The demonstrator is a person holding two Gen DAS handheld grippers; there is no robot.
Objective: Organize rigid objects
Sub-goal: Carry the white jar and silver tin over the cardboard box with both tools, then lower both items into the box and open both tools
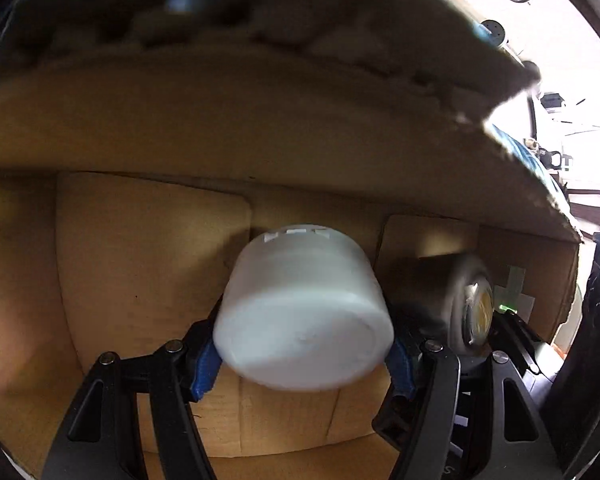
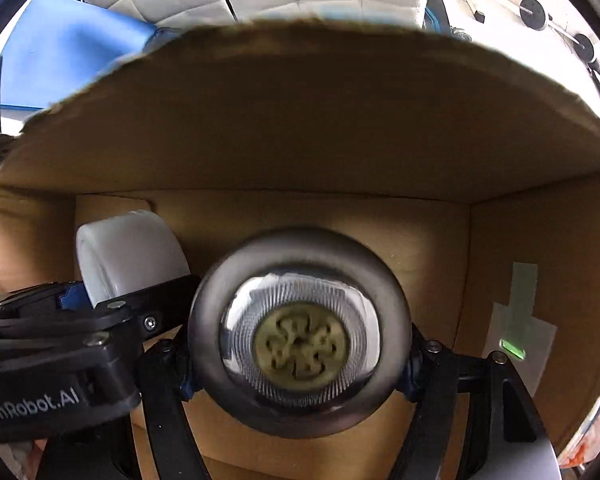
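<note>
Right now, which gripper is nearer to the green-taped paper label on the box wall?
Right. The right gripper, holding the dark round jar, sits beside the label; the left gripper, holding the white jar, is farther away.

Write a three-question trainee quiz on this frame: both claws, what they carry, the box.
1. True or false: the left claw is empty.
2. What does the right claw hold: A) white jar, B) round dark object with a clear face, C) nothing?
3. Inside what are both items?

Key
1. False: it is closed on the white jar.
2. B, the round dark object.
3. The cardboard box.
</note>
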